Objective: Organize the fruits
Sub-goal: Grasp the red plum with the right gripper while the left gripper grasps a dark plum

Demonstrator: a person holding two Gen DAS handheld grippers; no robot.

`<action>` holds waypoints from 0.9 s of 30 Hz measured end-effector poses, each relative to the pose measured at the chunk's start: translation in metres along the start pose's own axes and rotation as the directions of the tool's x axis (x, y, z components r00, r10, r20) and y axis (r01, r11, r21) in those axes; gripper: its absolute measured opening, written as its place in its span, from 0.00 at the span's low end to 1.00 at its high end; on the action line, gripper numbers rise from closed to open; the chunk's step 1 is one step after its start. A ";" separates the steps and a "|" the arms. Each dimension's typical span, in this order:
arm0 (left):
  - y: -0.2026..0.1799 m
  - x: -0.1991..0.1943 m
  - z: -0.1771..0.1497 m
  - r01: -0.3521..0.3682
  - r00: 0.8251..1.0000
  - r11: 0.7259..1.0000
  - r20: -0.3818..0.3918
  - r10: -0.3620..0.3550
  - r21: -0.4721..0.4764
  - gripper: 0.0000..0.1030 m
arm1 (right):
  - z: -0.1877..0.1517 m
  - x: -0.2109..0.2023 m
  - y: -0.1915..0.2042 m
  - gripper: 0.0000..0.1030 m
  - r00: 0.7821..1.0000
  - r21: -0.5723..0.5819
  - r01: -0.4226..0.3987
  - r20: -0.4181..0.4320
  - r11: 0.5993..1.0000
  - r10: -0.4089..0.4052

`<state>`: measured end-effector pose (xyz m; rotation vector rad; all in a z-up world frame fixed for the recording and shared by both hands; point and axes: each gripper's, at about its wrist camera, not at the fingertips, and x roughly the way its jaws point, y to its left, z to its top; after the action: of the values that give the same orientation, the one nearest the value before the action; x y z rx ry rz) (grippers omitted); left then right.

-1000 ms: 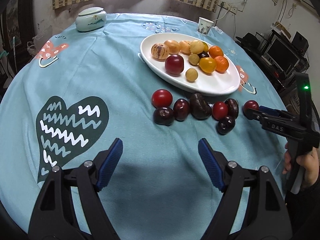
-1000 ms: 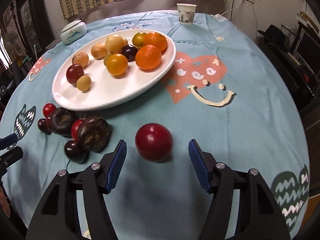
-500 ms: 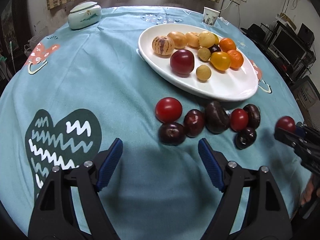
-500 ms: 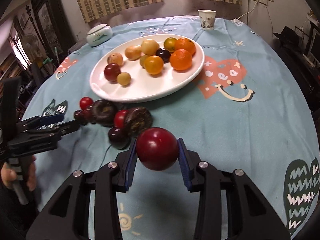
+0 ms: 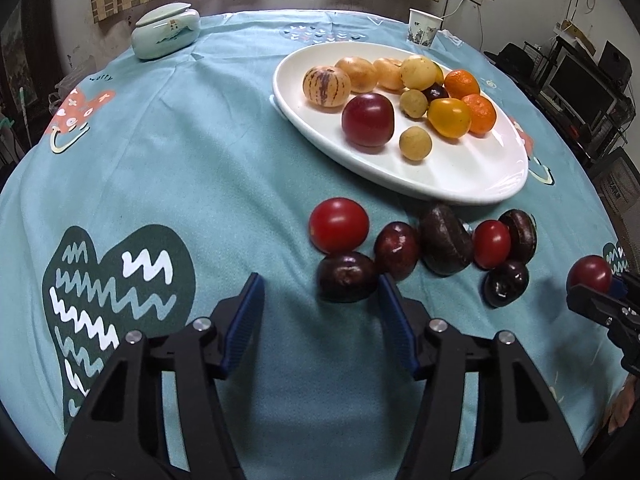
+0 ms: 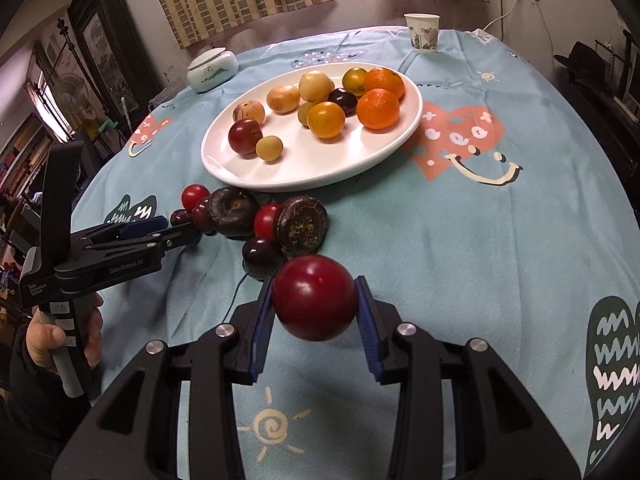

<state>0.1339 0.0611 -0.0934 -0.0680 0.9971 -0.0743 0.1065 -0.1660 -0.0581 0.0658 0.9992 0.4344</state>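
A white oval plate (image 5: 460, 176) (image 6: 320, 168) holds oranges, yellow fruits and one red plum. In front of it, on the teal cloth, lies a row of loose fruits: a red tomato (image 5: 339, 225), dark plums and brown fruits. My left gripper (image 5: 319, 280) is low at the row's left end and its jaws are closing. A dark plum (image 5: 346, 276) sits between the fingertips, close to the right one, and the pads do not press it. My right gripper (image 6: 316, 304) is shut on a round red plum (image 6: 314, 298), held above the cloth.
A lidded ceramic jar (image 5: 166, 30) and a paper cup (image 5: 424, 28) stand at the table's far side. A hand (image 6: 60, 336) holds the left gripper's handle at the table's left edge. Shelves with screens stand beyond the right edge.
My left gripper came forward and down to the fruit row and its jaws narrowed. My right gripper shut on the red plum and lifted it off the cloth.
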 end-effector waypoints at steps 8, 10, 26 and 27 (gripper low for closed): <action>0.002 0.003 0.004 0.009 1.000 1.000 0.018 -0.009 -0.003 0.53 | 0.001 0.000 0.004 0.38 1.000 -0.002 -0.012 -0.002 1.000 0.012; 0.001 0.004 0.004 0.003 1.000 1.000 0.027 -0.003 0.005 0.53 | 0.001 0.000 0.004 0.38 1.000 0.000 -0.012 -0.004 1.000 0.012; -0.003 -0.003 -0.003 0.041 0.998 0.999 0.047 -0.042 0.034 0.29 | 0.001 -0.005 0.009 0.38 1.000 0.001 -0.013 0.003 1.000 0.013; -0.003 -0.006 -0.004 0.047 0.998 0.998 0.049 -0.048 0.029 0.29 | 0.001 -0.005 0.009 0.38 1.000 0.001 -0.014 0.005 1.000 0.014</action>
<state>0.1270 0.0586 -0.0902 -0.0676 0.9442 -0.1295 0.1020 -0.1591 -0.0513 0.0748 0.9949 0.4461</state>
